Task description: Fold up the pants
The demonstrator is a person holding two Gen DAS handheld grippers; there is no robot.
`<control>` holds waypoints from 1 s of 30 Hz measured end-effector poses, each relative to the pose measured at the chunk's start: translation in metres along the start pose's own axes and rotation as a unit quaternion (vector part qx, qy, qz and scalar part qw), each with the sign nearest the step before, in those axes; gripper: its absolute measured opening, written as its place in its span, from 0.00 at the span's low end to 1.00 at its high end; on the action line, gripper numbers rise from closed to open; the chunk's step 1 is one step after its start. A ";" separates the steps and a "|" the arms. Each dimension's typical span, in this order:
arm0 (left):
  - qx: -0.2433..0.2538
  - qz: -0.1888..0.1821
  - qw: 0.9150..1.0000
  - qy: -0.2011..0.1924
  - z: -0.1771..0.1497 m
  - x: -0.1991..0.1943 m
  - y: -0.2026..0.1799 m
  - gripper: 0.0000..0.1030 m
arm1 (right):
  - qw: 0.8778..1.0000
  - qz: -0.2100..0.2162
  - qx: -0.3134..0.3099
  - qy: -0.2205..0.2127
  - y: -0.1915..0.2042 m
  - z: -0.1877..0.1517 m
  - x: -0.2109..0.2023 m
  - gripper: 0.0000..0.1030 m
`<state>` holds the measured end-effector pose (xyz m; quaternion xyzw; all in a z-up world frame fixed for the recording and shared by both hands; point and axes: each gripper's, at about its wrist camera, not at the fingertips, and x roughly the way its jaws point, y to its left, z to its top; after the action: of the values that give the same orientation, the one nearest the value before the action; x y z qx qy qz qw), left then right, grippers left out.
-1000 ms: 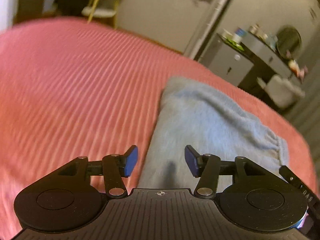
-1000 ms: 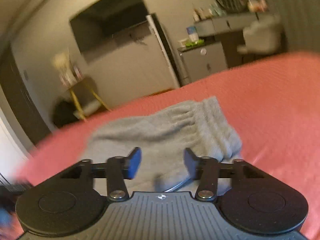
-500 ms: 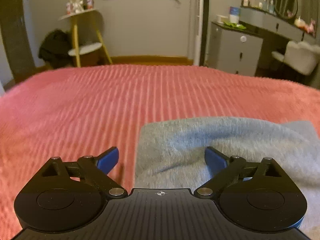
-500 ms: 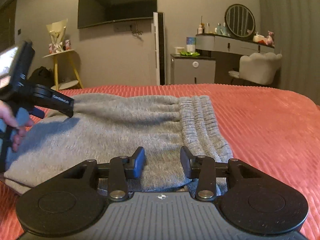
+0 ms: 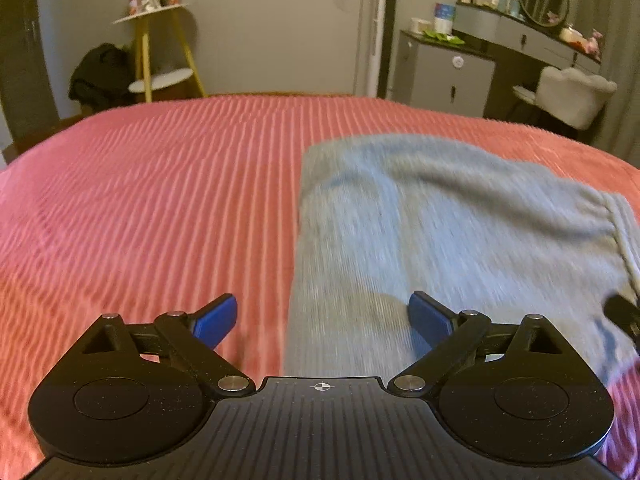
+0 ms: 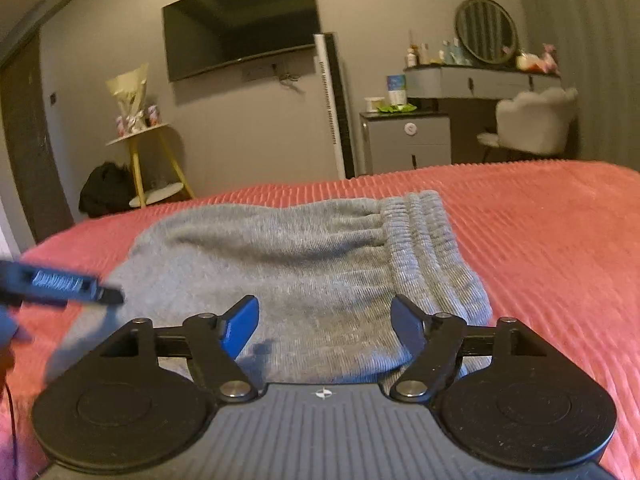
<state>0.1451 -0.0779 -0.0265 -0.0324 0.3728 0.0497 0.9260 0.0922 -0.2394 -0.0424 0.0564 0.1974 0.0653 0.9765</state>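
**Grey pants folded on the bedspread, both grippers spread**

The red bedspread (image 6: 540, 216) carries the grey pants (image 6: 288, 256), lying as a compact bundle with the waistband (image 6: 424, 232) rightward. The left gripper (image 5: 322, 320) and right gripper (image 6: 324, 320) are held wide, empty. Edges should be squared before release is judged final.

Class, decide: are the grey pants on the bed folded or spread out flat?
Folded: the grey pants lie as one compact bundle, ribbed waistband at one end, no separate legs showing.

Red ribbed bedspread (image 5: 160, 200) — wall television (image 6: 240, 24), grey cabinet (image 6: 408, 140), white chair (image 6: 536, 120).
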 end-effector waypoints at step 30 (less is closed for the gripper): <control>0.063 0.004 0.998 0.024 -0.113 -0.173 -0.007 0.94 | 0.989 -0.042 -0.105 0.091 0.074 -0.021 -0.140 0.96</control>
<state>-0.0552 -0.1077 0.0123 0.0261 0.3978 0.0288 0.9166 -0.0515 -0.1860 0.0008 -0.0614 0.2796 0.0501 0.9569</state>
